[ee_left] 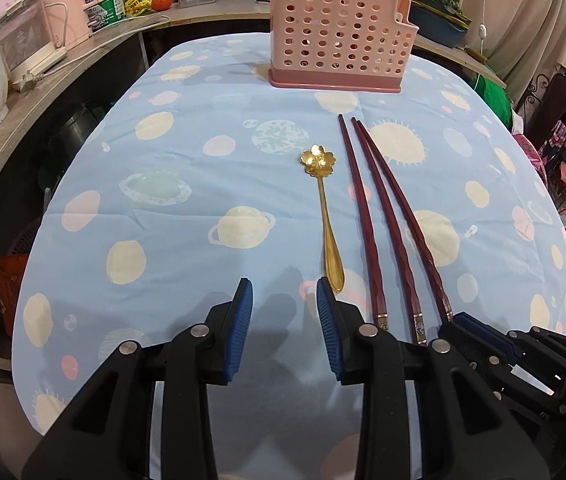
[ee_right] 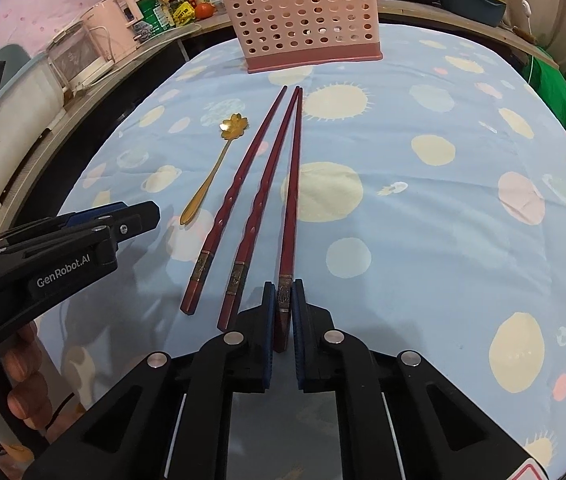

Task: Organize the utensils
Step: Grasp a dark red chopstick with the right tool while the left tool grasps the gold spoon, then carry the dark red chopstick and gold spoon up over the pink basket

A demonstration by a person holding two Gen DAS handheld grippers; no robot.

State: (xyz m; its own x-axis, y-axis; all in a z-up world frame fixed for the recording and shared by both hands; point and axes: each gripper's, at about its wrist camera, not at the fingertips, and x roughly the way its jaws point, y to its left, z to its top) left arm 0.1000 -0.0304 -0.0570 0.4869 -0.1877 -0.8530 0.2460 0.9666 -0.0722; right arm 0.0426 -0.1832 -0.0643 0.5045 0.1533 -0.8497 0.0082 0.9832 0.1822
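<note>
A pink perforated utensil holder (ee_left: 341, 34) stands upright at the far end of the surface (ee_left: 187, 184), which is covered by a light blue cloth printed with planets and suns. Behind it, a side counter carries a pink appliance (ee_left: 71, 8), bottles and a tomato (ee_left: 161, 1). Between the holder and the tools lie a gold flower-headed spoon (ee_left: 325, 216) and three dark red chopsticks (ee_right: 257, 192), all pointing roughly toward the holder, with open cloth between their tips and its base. The spoon lies left of the chopsticks, apart from them. The left tool (ee_left: 285, 324) is spread wide with nothing between its blue pads, hovering low near the spoon's handle end, which lies just beside its right pad. The right tool (ee_right: 283, 312) is closed around the banded butt end of the rightmost chopstick (ee_right: 293, 184), its pads pressing on both sides; the other two chopsticks lie just left of it.
</note>
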